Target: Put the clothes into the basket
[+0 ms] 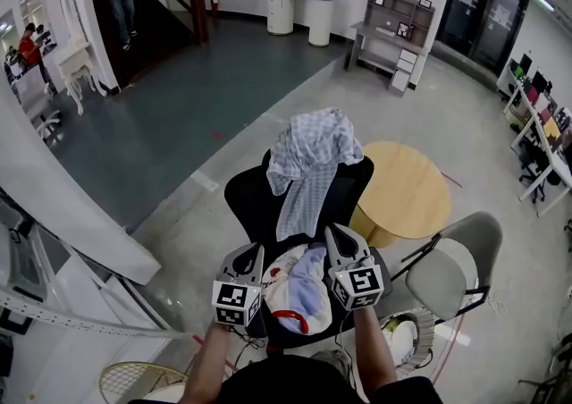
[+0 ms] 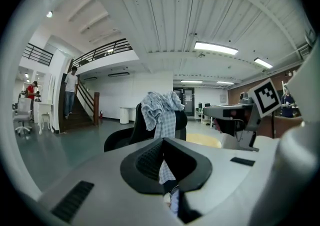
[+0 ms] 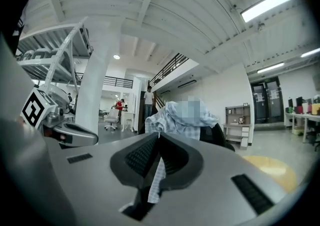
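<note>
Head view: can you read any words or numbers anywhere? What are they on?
No words or numbers can be read anywhere.
Left cube, on the left gripper: black-and-white squares, no letters.
Right cube, on the right gripper: the same.
Checked cloth: only a pattern.
Far picture frames: too small to read.

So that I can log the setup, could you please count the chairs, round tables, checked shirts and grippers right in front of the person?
Chairs: 2, black chair and grey chair
Round tables: 1, wooden table
Checked shirts: 1, checked shirt
Grippers: 2, left gripper and right gripper
Total: 6
</note>
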{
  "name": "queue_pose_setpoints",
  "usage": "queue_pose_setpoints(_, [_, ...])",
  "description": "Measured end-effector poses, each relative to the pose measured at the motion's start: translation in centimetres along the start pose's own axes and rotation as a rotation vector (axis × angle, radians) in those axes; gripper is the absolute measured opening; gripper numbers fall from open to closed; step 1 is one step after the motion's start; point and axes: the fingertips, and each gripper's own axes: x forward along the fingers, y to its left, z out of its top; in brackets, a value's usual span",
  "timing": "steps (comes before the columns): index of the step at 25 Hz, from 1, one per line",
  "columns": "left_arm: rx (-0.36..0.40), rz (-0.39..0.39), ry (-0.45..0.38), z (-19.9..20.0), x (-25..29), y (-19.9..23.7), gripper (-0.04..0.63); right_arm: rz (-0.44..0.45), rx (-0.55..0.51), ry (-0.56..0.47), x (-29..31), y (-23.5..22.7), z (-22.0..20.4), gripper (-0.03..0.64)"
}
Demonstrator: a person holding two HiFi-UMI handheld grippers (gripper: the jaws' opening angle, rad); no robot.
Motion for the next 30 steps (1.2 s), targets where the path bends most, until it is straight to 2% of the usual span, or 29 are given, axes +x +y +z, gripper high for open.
queue_pose_setpoints(6, [-0.013,-0.001,0.01,-0.2,0.2,2.0,0.006,-0.015,-0.07,-0.041,4.5,-1.0,3.4,0.036])
queue_pose_setpoints(7, [-0.016,-0.001,0.011,-0.3,0.2,2.2,0.008,-0.004,-0.077,-0.044,5.2,-1.2,3.8,0.06])
queue_pose_setpoints(8, [-0.018,-0.001,0.012,-0.5,0.2,2.4,0.006,0.01,-0.082,-0.042,5.9,-1.3,4.1,0.131])
queue_pose_setpoints(9, [-0.019,-0.001,0.013,-0.6,0.2,2.5,0.006,0.023,-0.087,-0.039,6.7,-1.4,4.4,0.172])
queue_pose_setpoints(12, [-0.022,0.002,0.019,-0.9,0.1,3.0,0.006,0.038,-0.109,-0.033,8.9,-1.8,5.3,0.238])
queue_pose_setpoints(16, [-0.025,0.013,0.021,-1.2,-0.4,3.6,0.008,0.053,-0.086,0.004,11.9,-2.1,5.4,0.314])
queue_pose_setpoints(19, [-0.031,0.031,0.024,-1.5,-0.9,4.6,0.006,0.045,-0.095,0.037,13.9,-2.1,4.8,0.329])
queue_pose_setpoints(24, [-0.039,0.059,0.03,-1.8,-1.4,5.9,0.006,-0.019,-0.105,0.087,16.4,-3.5,3.3,0.341])
queue_pose_setpoints(30, [-0.051,0.088,0.041,-2.2,-1.8,7.1,0.006,-0.009,-0.061,0.139,18.3,-3.4,1.7,0.341])
